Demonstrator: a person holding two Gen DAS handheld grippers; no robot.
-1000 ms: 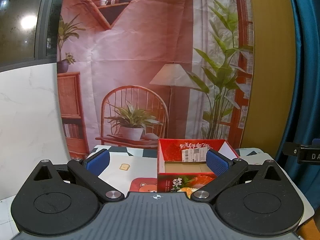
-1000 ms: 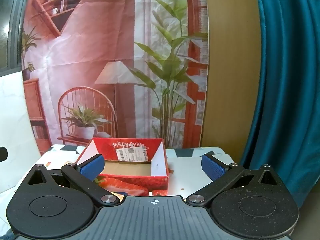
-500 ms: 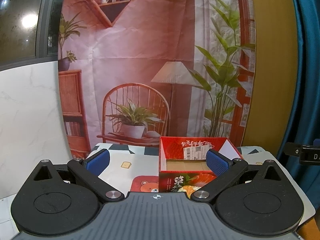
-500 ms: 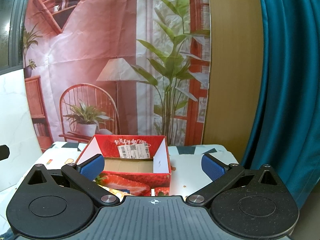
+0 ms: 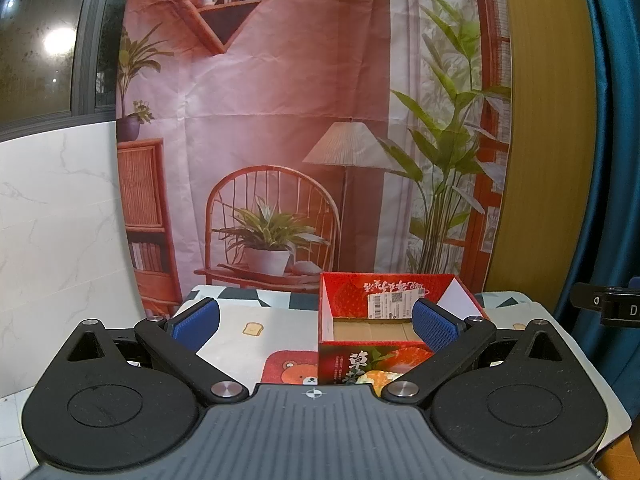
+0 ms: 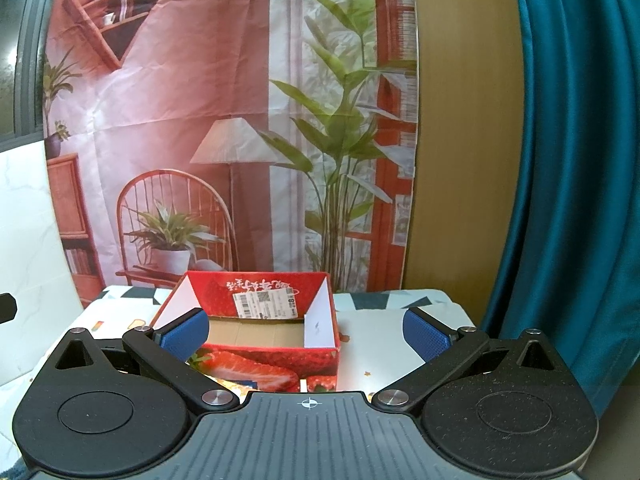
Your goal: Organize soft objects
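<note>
- While no soft object showed in either view, the left gripper and right gripper hung with jaws wide, gripping nothing.
- The red strawberry box stood empty on the bench, just ahead of both jaws.
- Judged stage: the outset; next comes finding something soft.

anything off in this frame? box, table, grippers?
Nothing stands out. The red strawberry box sits upright and open on the patterned tablecloth, and what shows of its inside is bare cardboard. Left gripper and right gripper are both open and hold nothing. No soft objects are in view.
</note>
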